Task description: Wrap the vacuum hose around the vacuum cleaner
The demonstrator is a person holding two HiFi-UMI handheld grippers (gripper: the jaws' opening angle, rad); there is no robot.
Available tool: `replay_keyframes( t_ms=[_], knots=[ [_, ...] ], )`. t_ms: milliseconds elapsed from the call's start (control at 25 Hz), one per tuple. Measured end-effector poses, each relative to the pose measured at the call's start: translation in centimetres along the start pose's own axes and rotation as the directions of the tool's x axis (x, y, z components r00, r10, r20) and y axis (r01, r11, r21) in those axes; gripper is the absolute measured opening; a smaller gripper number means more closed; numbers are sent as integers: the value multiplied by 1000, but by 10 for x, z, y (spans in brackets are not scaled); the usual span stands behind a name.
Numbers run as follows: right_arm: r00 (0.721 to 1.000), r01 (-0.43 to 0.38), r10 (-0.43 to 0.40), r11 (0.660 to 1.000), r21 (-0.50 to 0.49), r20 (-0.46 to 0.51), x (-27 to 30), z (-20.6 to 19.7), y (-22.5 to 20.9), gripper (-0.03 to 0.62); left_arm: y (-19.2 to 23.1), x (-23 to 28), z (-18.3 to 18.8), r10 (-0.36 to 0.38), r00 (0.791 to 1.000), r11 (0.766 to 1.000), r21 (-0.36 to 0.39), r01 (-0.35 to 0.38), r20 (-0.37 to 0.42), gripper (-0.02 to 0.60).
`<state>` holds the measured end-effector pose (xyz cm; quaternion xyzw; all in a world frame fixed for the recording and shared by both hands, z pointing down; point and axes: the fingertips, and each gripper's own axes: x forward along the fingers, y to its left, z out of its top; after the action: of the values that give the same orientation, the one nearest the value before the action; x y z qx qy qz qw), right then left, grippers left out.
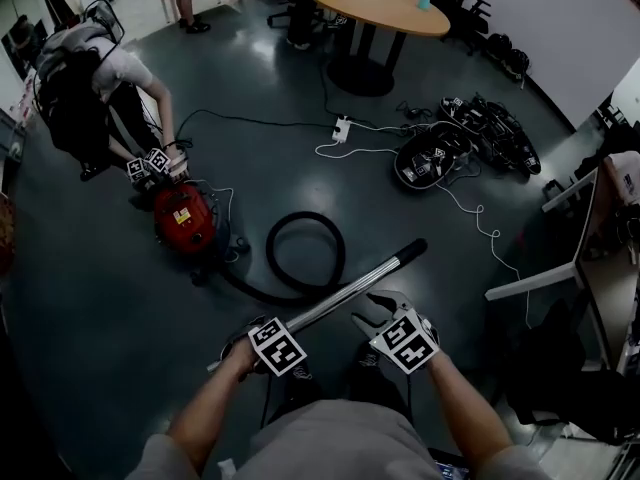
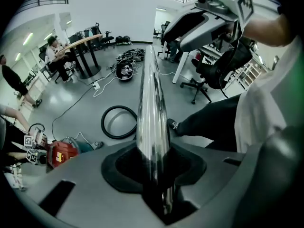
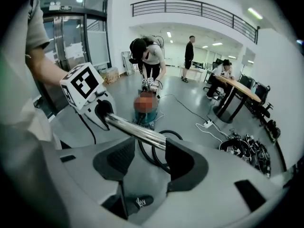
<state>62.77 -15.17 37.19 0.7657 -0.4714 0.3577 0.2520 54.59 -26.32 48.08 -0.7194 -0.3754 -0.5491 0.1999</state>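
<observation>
A red vacuum cleaner (image 1: 184, 218) stands on the dark floor at the left, with another person (image 1: 92, 76) bent over it, two marker-cube grippers at its top. Its black hose (image 1: 305, 255) lies in a loop on the floor and leads to a chrome wand tube (image 1: 365, 278). My left gripper (image 1: 285, 330) is shut on the tube's lower part, and in the left gripper view the tube (image 2: 153, 108) runs up between the jaws of that gripper (image 2: 154, 175). My right gripper (image 1: 372, 311) hangs open just right of the tube. In the right gripper view, that gripper (image 3: 145, 160) has nothing between its pads, and the tube (image 3: 135, 129) crosses beyond them.
A round wooden table (image 1: 380, 6) with seated people stands at the back. A white power strip (image 1: 342, 128) and cables trail across the floor toward open black bags (image 1: 438, 155). A white desk edge (image 1: 545, 276) and chairs stand at the right.
</observation>
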Motion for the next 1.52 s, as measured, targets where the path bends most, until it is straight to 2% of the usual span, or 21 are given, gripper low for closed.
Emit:
replay_keyframes(
  t_ms=[160, 280, 360, 480, 640, 720, 840, 960, 1000, 1080, 1320, 1520],
  knots=[
    [999, -25, 25, 999, -25, 28, 4, -6, -12, 201, -3, 14, 12, 12, 1000, 994, -109, -10, 17, 138],
    [991, -127, 123, 990, 69, 49, 7, -17, -25, 201, -4, 25, 32, 27, 999, 977, -210, -21, 25, 138],
    [974, -216, 201, 962, 169, 101, 9, -24, -39, 199, -7, 32, 47, 38, 999, 960, -278, -29, 25, 139],
    [931, -354, 302, 882, 310, 203, 16, -32, -60, 199, -5, 45, 70, 66, 998, 935, -349, -56, 17, 139],
    [872, -486, 403, 783, 388, 278, 35, -44, -81, 201, -1, 64, 103, 118, 993, 892, -441, -98, 18, 140],
    [845, -533, 434, 727, 433, 312, 48, -49, -87, 201, -1, 76, 117, 141, 990, 863, -492, -111, 24, 139],
    [813, -583, 443, 625, 519, 378, 71, -56, -99, 201, -1, 94, 133, 169, 985, 816, -567, -116, 43, 139],
    [790, -612, 431, 532, 585, 435, 98, -59, -113, 203, 5, 109, 143, 198, 978, 772, -625, -116, 63, 139],
    [784, -619, 429, 504, 602, 448, 107, -60, -116, 224, 6, 114, 144, 206, 976, 761, -639, -114, 70, 140],
    [777, -627, 424, 462, 627, 465, 125, -61, -119, 225, 7, 126, 144, 217, 973, 745, -658, -111, 82, 140],
    [756, -648, 390, 336, 683, 525, 182, -60, -118, 225, 12, 163, 138, 235, 964, 719, -690, -84, 128, 139],
    [745, -661, 344, 274, 698, 571, 216, -65, -124, 225, 11, 191, 138, 246, 955, 700, -712, -59, 163, 140]
  ],
)
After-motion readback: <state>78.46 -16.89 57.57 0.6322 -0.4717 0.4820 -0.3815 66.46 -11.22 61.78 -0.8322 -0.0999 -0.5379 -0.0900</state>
